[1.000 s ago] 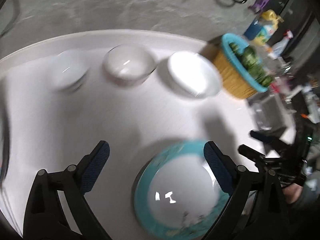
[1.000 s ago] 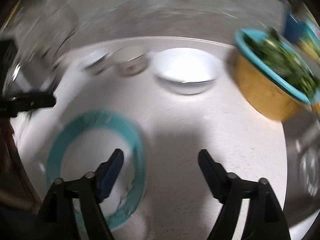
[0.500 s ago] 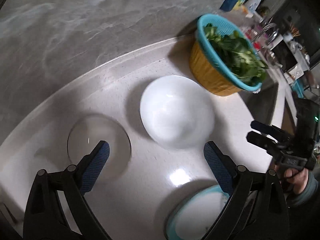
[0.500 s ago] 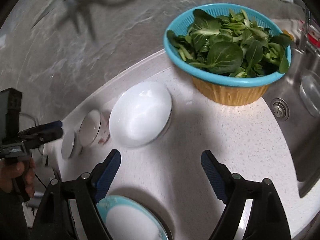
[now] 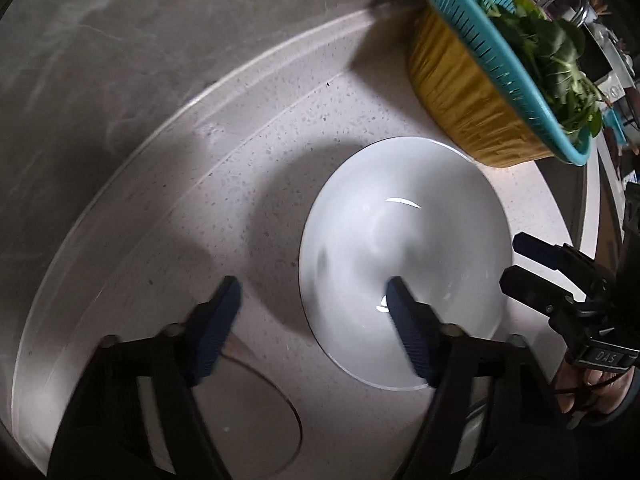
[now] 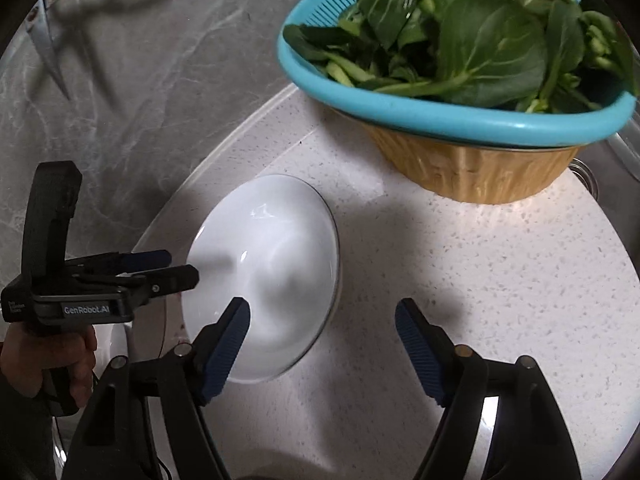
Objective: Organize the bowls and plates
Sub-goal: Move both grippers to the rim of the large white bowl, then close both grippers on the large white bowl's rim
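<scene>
A white bowl (image 5: 404,256) (image 6: 272,268) sits on the speckled counter. My left gripper (image 5: 312,300) points down at it. One of its fingers (image 5: 408,328) is over the bowl's inside and the other is outside the left rim. Its jaws are closing with that rim between them, and the pads do not press. In the right wrist view the left gripper (image 6: 160,266) is at the bowl's far left edge. My right gripper (image 6: 322,324) (image 5: 552,272) hovers at the bowl's near right rim. Its jaws are closing a little and hold nothing.
A teal colander of leafy greens in a yellow basin (image 6: 460,92) (image 5: 480,92) stands close behind the bowl. A clear glass bowl (image 5: 248,416) lies next to my left gripper. The grey marble wall (image 6: 140,60) is behind, with a sink (image 6: 624,152) at the right.
Both grippers swung away from the teal-rimmed plate toward the white bowl, which now fills both views. The left jaws have narrowed around the bowl's rim.
</scene>
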